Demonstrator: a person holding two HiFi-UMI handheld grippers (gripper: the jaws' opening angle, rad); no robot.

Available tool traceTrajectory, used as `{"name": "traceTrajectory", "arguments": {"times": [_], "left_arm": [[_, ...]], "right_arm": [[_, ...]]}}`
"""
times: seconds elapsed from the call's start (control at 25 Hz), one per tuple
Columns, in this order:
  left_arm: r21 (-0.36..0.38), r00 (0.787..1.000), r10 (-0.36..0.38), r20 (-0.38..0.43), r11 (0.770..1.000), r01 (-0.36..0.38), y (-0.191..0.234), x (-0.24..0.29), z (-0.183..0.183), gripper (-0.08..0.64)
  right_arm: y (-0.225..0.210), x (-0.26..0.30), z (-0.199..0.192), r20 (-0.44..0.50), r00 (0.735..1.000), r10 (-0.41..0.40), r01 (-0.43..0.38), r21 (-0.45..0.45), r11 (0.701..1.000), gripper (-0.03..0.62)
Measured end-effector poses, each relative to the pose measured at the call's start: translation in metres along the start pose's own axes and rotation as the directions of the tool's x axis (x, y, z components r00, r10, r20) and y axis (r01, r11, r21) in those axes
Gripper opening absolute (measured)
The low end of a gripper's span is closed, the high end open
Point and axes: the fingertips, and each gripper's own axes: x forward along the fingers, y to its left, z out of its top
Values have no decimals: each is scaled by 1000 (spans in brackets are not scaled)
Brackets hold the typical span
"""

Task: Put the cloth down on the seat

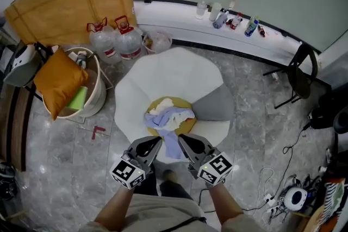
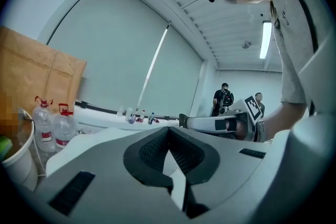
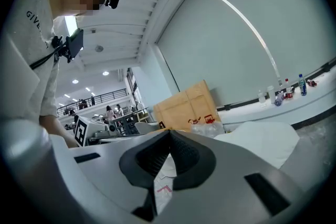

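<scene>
Left gripper [image 1: 157, 142]: clenched, the pads meeting at the tips. Nothing sticks out past them. The pale strip in the slit behind the pads cannot be identified.
Right gripper [image 1: 181, 139]: clenched the same way. A white strip with a pink mark shows in its slit, and what it is cannot be told.
Cloth [image 1: 167, 116]: heaped white and lilac on the seat [image 1: 188, 125]. A lilac flap hangs over the near edge, between the two gripper tips.
Seat: round and yellow, standing on a white sheet [image 1: 174, 70]. A grey pad [image 1: 217, 103] lies just right of it.
Edges: the sheet's scalloped rim surrounds the seat on all sides.
Open room: bare stone floor [image 1: 60, 155] near left. Water bottles [image 1: 117, 41] and a tub [image 1: 98, 95] crowd the far left, a black chair [image 1: 302, 70] stands at the right, and cables [image 1: 272, 193] lie near right.
</scene>
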Motion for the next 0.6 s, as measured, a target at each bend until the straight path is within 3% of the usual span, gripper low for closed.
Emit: {"name": "traceTrajectory", "arguments": {"times": [0.28, 0.6], "left_arm": [[11, 999, 22, 42, 1000, -23, -20, -17, 33, 12], [50, 999, 27, 47, 998, -29, -41, -39, 51, 12]], "right_arm": [[25, -17, 27, 4, 1000, 17, -17, -47, 999, 17], [44, -34, 44, 43, 999, 29, -28, -32, 999, 17]]}}
